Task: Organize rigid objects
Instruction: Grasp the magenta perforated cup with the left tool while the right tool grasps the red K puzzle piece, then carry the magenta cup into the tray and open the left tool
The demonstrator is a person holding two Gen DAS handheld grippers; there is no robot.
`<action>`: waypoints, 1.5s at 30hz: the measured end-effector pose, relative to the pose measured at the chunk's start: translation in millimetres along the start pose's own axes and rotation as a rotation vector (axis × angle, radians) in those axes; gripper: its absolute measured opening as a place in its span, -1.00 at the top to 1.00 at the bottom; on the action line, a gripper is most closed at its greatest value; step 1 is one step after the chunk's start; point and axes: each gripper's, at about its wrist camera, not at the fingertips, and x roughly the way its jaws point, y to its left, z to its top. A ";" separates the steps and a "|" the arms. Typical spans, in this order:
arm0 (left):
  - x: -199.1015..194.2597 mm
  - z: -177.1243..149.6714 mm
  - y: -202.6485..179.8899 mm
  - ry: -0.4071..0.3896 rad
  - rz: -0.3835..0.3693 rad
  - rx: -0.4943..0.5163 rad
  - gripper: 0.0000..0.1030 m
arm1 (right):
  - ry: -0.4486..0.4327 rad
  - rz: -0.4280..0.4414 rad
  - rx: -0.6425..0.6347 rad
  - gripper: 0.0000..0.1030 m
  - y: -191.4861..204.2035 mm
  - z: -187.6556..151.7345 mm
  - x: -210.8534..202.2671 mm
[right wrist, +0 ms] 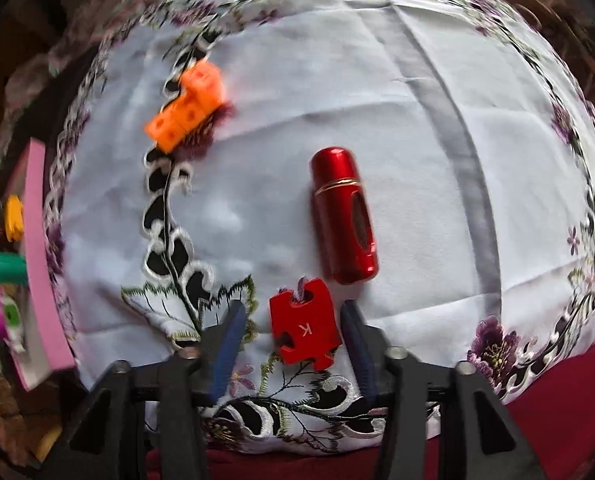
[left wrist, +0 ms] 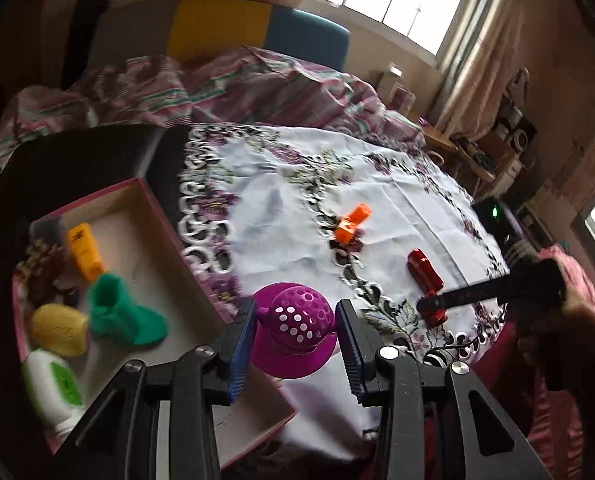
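Observation:
My left gripper (left wrist: 296, 307) is shut on a purple perforated hat-shaped strainer (left wrist: 297, 332), held just right of an open pink-rimmed box (left wrist: 97, 196). In the right wrist view a flat red puzzle piece (right wrist: 303, 332) marked K lies on the white embroidered cloth (right wrist: 417, 120). It sits between the fingers of my right gripper (right wrist: 292, 309), which points straight down. A gap shows beside the left pad, so the gripper is open. A red metal cylinder (right wrist: 343, 216) lies just beyond the piece, and an orange block (right wrist: 187, 106) lies farther left. In the left wrist view the right gripper (left wrist: 429, 305) reaches over the red piece.
The box holds a yellow-orange item (left wrist: 83, 252), a green knitted bootie (left wrist: 125, 312), a yellow sponge-like lump (left wrist: 57, 330) and a white and green bottle (left wrist: 53, 388). A bed with a striped cover (left wrist: 237, 88) lies behind. A dark device with a green light (left wrist: 495, 214) sits at the cloth's right edge.

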 end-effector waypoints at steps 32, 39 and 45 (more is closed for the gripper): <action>-62.1 -48.3 108.2 -0.023 0.206 -0.228 0.21 | -0.239 0.138 -0.178 0.39 68.5 28.6 4.5; -52.3 -49.4 105.6 0.004 0.207 -0.217 0.21 | -0.244 0.125 -0.172 0.39 69.2 29.4 3.8; -33.3 -43.6 110.6 0.029 0.227 -0.227 0.21 | -0.257 0.125 -0.180 0.39 71.3 28.5 1.9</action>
